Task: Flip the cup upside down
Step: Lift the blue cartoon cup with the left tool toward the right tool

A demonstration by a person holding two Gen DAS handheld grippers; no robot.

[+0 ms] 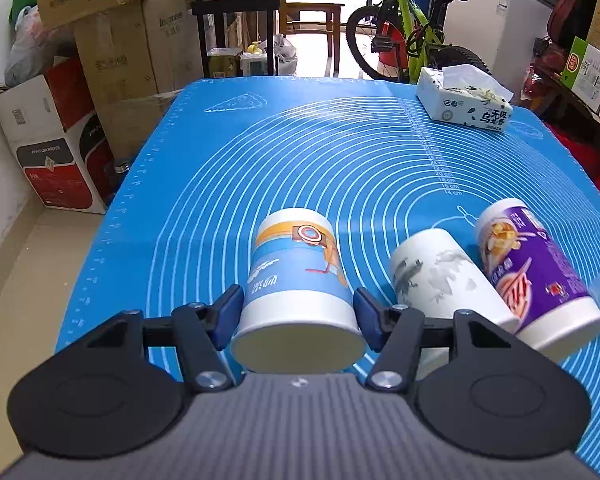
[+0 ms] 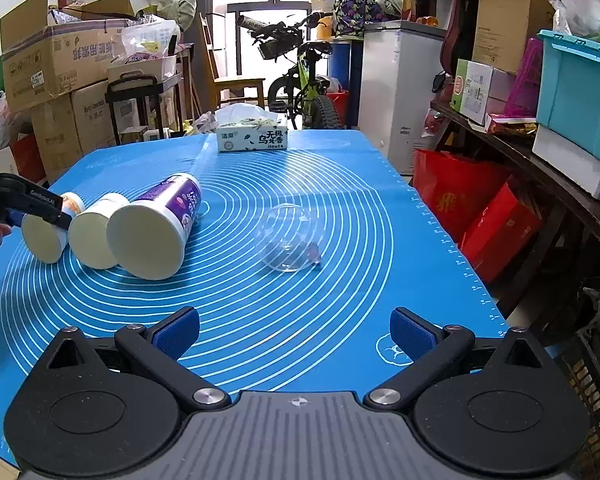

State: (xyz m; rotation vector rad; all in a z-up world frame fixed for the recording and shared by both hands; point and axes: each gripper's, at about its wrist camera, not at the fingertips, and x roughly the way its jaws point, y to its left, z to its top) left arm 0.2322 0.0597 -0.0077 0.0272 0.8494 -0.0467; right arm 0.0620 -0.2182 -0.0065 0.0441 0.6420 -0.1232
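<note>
Three paper cups lie on their sides on the blue tabletop (image 1: 340,152). At lower centre of the left view, the left hand-held gripper (image 1: 298,312) clamps the blue-and-orange cup (image 1: 296,276), base toward the camera, long axis pointing away; the flip looks barely begun. Right hand-held gripper (image 2: 296,334) hangs spread apart, holding nothing. Farther back sits a tissue box (image 1: 464,106).
</note>
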